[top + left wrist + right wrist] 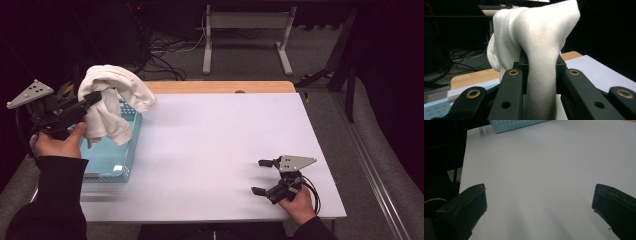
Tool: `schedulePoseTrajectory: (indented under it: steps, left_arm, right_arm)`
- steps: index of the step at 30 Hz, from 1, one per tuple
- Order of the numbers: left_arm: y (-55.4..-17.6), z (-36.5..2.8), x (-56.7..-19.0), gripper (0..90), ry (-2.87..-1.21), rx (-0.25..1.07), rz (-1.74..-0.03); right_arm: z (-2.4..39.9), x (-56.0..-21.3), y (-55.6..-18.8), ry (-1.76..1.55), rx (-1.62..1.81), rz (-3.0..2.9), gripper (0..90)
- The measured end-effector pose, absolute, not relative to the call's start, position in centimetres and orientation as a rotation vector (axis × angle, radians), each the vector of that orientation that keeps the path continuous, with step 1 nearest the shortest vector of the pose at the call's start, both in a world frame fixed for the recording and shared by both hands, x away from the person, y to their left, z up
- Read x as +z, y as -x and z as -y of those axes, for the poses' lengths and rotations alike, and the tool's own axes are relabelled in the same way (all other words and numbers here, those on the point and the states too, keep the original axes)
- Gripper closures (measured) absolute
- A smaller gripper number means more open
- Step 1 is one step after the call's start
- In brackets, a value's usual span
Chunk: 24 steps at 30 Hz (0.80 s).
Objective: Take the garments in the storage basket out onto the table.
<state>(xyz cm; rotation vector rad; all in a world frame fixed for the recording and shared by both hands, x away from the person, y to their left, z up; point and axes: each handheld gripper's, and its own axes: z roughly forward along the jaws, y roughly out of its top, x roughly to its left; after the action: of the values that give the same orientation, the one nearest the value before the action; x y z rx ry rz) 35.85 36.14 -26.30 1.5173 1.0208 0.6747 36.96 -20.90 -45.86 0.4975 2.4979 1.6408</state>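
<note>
Two grippers are in your hands: your left gripper [92,97] is clenched on a white towel [114,100], holding it above the blue perforated basket [111,159] at the table's [215,150] left edge; your right gripper [262,176], near right, rests with jaws spread wide.

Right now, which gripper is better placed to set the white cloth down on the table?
Left, probably. The left gripper is already shut on the white cloth, held above the blue basket. The right gripper rests open on the white table, far from the cloth.
</note>
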Motion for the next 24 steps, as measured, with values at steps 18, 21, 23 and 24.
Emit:
schedulePoseTrajectory:
  steps: [18,21,23,24]
  left_arm:
    - [-36.8,-29.6,-26.5,76.9,-1.584,0.559,-0.874]
    - [-37.0,-28.7,-26.7,76.9,-1.596,0.538,-0.852]
    - [-37.0,-28.3,-26.8,76.8,-1.601,0.531,-0.847]
    - [-37.1,-27.9,-26.8,76.8,-1.602,0.522,-0.840]
  right_arm:
    - [20.9,-45.8,-36.9,-0.492,1.644,-2.499,0.4]
    - [20.9,-45.8,-36.9,-0.491,1.644,-2.499,0.4]
    - [20.9,-45.8,-36.9,-0.490,1.645,-2.499,0.4]
    - [20.9,-45.8,-36.9,-0.489,1.645,-2.499,0.4]
